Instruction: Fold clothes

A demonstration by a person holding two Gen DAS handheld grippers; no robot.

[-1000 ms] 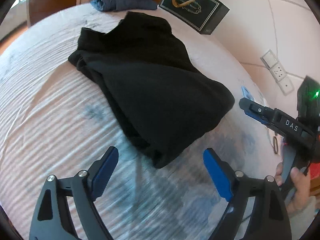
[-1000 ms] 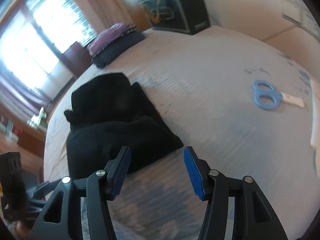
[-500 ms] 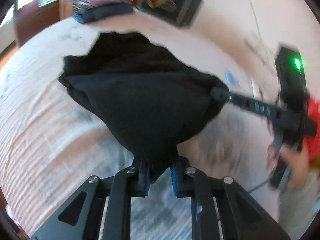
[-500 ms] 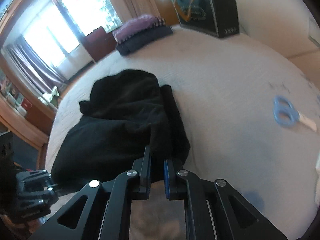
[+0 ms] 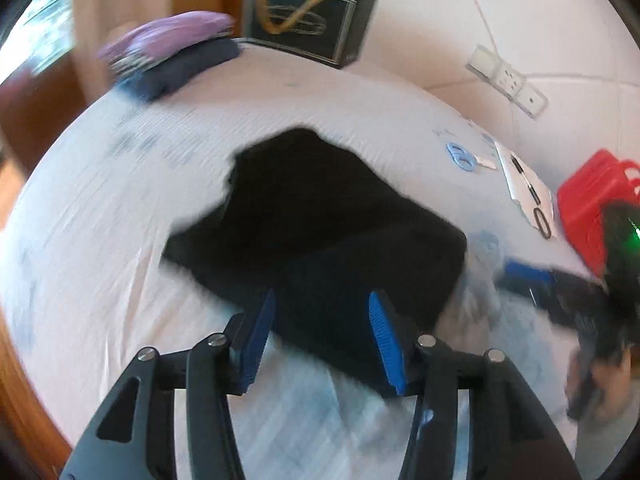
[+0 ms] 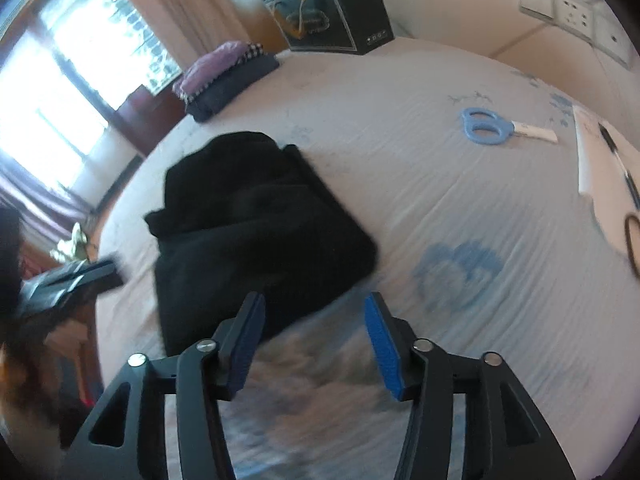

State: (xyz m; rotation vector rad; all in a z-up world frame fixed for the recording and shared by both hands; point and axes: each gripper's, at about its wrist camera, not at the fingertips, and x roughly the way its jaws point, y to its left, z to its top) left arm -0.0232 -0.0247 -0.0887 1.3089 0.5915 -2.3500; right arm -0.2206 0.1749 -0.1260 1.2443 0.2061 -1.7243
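Left wrist view: left gripper (image 5: 320,334) fingers spread apart, empty, black garment (image 5: 320,232) folded on the bed (image 5: 100,240) just ahead, its near edge between them. Right gripper (image 6: 312,336) fingers likewise parted, garment ahead-left, blue scissors (image 6: 486,126) far ahead-right.

The black garment (image 5: 320,236) lies folded into a thick, roughly rectangular bundle on the pale bed sheet (image 5: 120,208). One layer is doubled over the other, and a narrower, rumpled part sticks out at its far end (image 6: 240,160).
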